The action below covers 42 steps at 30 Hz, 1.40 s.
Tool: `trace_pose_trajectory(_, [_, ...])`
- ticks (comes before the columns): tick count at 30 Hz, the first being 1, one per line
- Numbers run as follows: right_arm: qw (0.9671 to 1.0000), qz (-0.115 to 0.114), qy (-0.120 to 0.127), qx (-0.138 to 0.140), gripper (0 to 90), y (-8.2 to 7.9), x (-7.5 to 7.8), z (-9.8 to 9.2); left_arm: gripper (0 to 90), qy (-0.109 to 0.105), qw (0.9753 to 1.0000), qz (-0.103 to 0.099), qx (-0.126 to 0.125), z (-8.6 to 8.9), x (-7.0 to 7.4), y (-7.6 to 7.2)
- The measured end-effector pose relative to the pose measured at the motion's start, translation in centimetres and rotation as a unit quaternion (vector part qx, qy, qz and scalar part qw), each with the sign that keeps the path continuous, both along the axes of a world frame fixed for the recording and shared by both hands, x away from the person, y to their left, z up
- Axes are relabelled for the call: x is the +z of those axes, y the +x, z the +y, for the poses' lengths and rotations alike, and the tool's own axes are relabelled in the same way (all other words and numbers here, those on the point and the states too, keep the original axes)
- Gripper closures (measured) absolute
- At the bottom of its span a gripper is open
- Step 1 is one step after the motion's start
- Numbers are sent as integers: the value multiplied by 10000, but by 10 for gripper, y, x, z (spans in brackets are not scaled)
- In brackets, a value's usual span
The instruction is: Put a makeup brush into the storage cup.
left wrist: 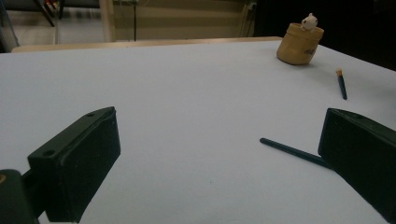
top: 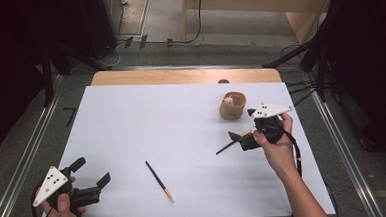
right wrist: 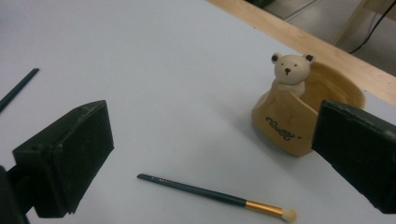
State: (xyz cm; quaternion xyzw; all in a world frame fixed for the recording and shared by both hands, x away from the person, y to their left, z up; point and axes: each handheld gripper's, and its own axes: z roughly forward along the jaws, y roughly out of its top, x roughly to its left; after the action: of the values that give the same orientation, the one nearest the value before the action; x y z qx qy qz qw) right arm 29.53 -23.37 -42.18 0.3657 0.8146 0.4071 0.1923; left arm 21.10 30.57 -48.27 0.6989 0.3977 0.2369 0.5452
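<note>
A wooden cup [top: 232, 106] with a small bear figure on its rim stands at the table's far right. One dark-handled makeup brush [top: 159, 181] lies near the front middle; a second brush [top: 227, 147] lies just in front of the cup. My right gripper [top: 243, 124] hovers over that second brush [right wrist: 215, 193], jaws wide open and empty, with the cup [right wrist: 289, 116] just beyond. My left gripper [top: 91, 172] is open at the front left corner. It faces the nearer brush [left wrist: 294, 151], whose end is hidden behind one jaw.
A white sheet [top: 147, 126] covers the table, with a wooden strip [top: 179, 76] bare along the far edge. Metal rails run down both sides. Dark curtains, stands and cables surround the table. The left gripper view takes in the far brush [left wrist: 342, 84] and the cup [left wrist: 299, 44].
</note>
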Motion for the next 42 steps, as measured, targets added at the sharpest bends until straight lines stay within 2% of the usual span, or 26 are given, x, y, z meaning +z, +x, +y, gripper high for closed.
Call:
trace_pose_trajectory(2, [9999, 53, -82, 38, 0, 2, -1, 1, 0, -10, 10000, 1, -1, 0, 0, 0])
trace_pose_trajectory(3, [9996, 162, -213, 113, 0, 6, -2, 2, 0, 0, 10000, 3, -1, 0, 0, 0])
trace_pose_trajectory(4, [9996, 162, -213, 113, 0, 6, -2, 2, 0, 0, 10000, 3, -1, 0, 0, 0])
trace_pose_trajectory(7, [9983, 409, -356, 202, 0, 14, -5, 2, 0, -17, 10000, 2, -2, 0, -1, 1])
trace_pose_trajectory(12, [9963, 685, -450, 276, 0, 22, -10, 2, 0, -24, 10000, 7, 2, 1, -1, 1])
trace_pose_trajectory(13, [9963, 685, -450, 276, 0, 22, -10, 2, 0, -20, 10000, 8, 3, 0, -1, 1])
trace_pose_trajectory(14, [9949, 791, -527, 329, 0, 25, -13, 3, 0, -26, 10000, 9, 3, 0, 0, 1])
trace_pose_trajectory(17, [9937, 873, -592, 374, 0, 28, -15, 4, 0, -3, 10000, 10, -4, 0, 0, 1])
trace_pose_trajectory(18, [9921, 971, -663, 435, 0, 30, -17, 5, 0, 5, 10000, 19, -24, 0, 0, 1])
trace_pose_trajectory(23, [9877, 1161, -894, 553, 0, 37, -20, 7, 0, -10, 10000, 18, -25, -1, 0, 2])
trace_pose_trajectory(24, [9877, 1161, -894, 553, 0, 37, -20, 7, 0, -10, 10000, 18, -25, -1, 0, 2])
trace_pose_trajectory(25, [9851, 1234, -1041, 593, 0, 39, -21, 8, 0, -11, 10000, 21, -32, -1, 0, 2])
trace_pose_trajectory(26, [9838, 1279, -1098, 615, 0, 40, -22, 8, 0, -7, 10000, 19, -30, -1, 0, 2])
trace_pose_trajectory(27, [9838, 1279, -1098, 615, 0, 40, -22, 8, 0, -7, 10000, 19, -30, -1, 0, 2])
trace_pose_trajectory(29, [9798, 1397, -1260, 678, 4, 43, -25, 9, 0, -20, 10000, 27, -34, 0, 0, 2])
trace_pose_trajectory(31, [9788, 1414, -1302, 712, 6, 45, -27, 9, 0, -17, 10000, 25, -29, 0, 0, 2])
trace_pose_trajectory(33, [9741, 1553, -1476, 730, 9, 49, -29, 9, 0, -35, 10000, 12, -27, 0, 0, 2])
trace_pose_trajectory(34, [9741, 1553, -1476, 730, 9, 49, -29, 9, 0, -35, 10000, 12, -27, 0, 0, 2])
trace_pose_trajectory(35, [9720, 1611, -1542, 735, 11, 52, -30, 9, 0, -66, 10000, 14, -24, 1, 1, 1])
trace_pose_trajectory(39, [9676, 1731, -1658, 790, 14, 57, -32, 10, 0, -57, 10000, 13, -22, 2, 1, 1])
trace_pose_trajectory(41, [9667, 1757, -1680, 797, 15, 58, -32, 10, 0, -55, 10000, 12, -24, 2, 1, 1])
trace_pose_trajectory(42, [9642, 1778, -1779, 843, 19, 59, -33, 11, 0, -50, 10000, 12, -27, 2, 1, 1])
